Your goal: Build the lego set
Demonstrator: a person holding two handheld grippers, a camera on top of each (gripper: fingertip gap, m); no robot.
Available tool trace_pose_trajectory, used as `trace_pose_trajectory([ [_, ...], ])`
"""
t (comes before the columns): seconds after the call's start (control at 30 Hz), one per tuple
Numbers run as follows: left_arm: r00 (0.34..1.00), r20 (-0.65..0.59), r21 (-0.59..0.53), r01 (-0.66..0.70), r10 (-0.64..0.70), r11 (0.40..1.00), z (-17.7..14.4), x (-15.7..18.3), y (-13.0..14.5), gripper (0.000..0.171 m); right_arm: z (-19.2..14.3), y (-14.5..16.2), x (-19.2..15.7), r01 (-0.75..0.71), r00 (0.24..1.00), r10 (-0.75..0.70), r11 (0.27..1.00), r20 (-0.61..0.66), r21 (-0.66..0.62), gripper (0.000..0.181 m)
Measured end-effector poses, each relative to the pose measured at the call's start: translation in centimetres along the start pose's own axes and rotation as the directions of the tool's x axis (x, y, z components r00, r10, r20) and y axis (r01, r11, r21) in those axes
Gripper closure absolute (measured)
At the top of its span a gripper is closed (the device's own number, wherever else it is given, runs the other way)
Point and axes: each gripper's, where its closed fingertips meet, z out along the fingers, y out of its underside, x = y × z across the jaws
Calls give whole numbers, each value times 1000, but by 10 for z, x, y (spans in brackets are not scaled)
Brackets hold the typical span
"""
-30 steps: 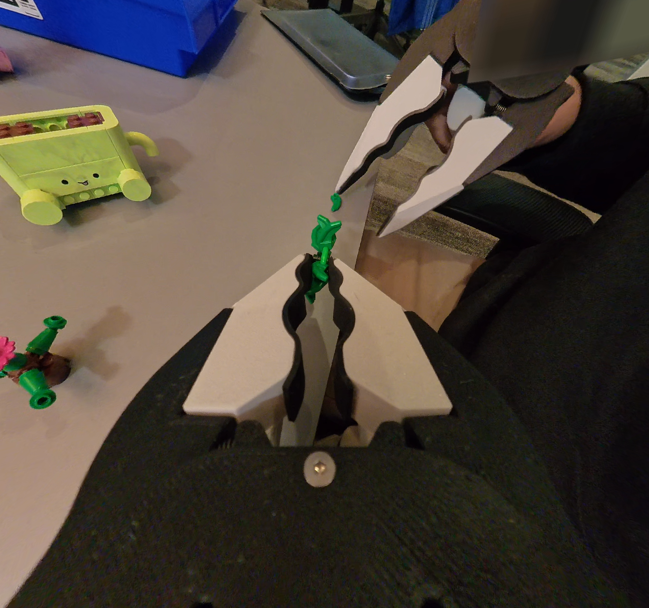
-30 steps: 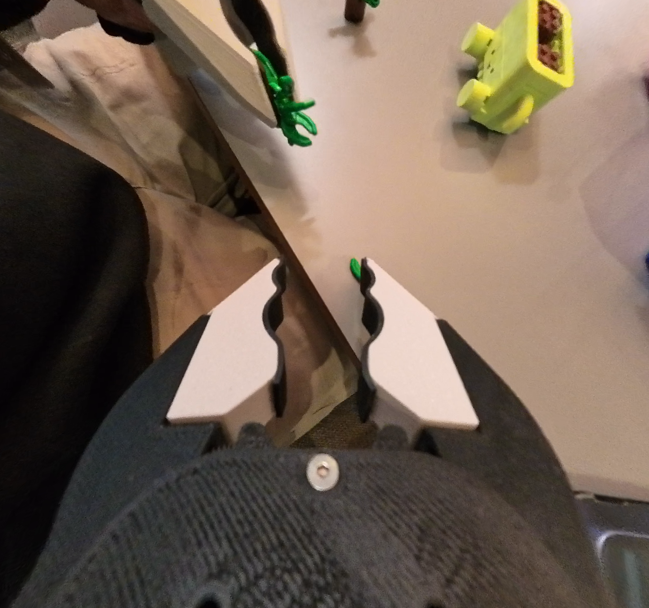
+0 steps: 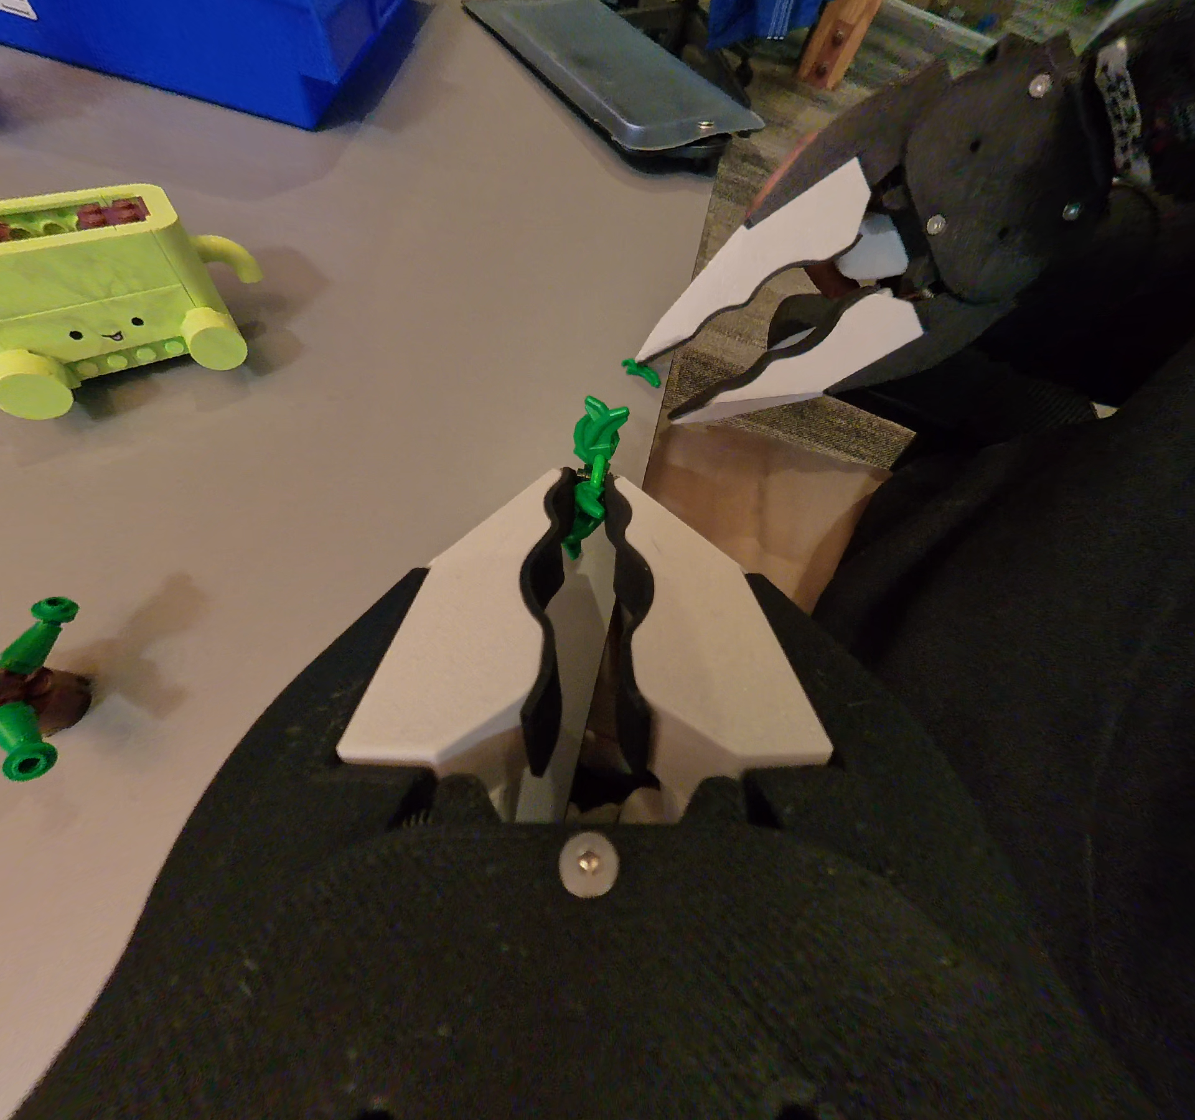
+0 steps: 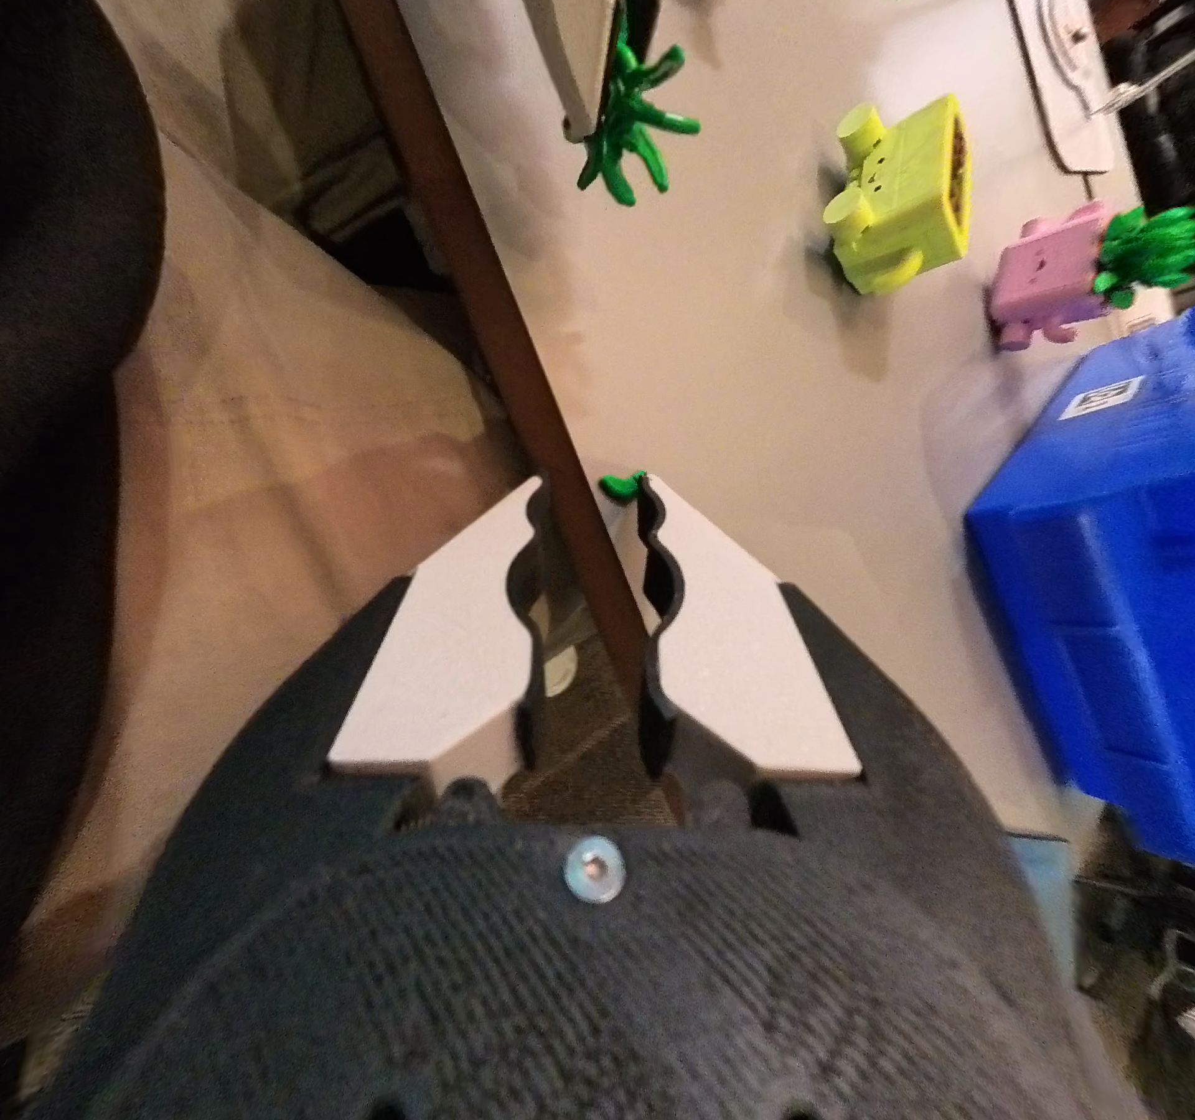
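Two claws work at the desk's [image 3: 401, 287] near edge: the left claw [image 3: 585, 481] is clamped on a green leafy stem [image 3: 592, 468], the right claw [image 4: 592, 484] gapes beside a tiny green leaf [image 4: 617, 484] that a nudge could tip off.

Open grey worktop [image 3: 401, 326] between lime lego cart [image 3: 110, 287] and near edge. Blue bin [image 3: 213, 9] blocks the far side; brown stem piece [image 3: 32, 694] well apart, left.
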Motion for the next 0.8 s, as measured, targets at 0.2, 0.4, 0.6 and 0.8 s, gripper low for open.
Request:
trace_pose_trajectory([
  [0.2,1000,2,1,0,0,1000,-1,0,0,166,0,0,1,136,986,-138,990,-91,-32,166],
  [0.4,1000,2,0,0,0,1000,0,0,0,166,-2,-2,-1,199,970,-202,979,-135,-35,172],
  [0.6,1000,3,-1,-1,1,1000,0,0,1,166,-2,-3,-1,242,952,-247,969,-179,-49,175],
  [0.8,1000,1,-2,1,-1,1000,1,0,1,166,-7,-5,0,281,933,-285,958,-217,-50,179],
])
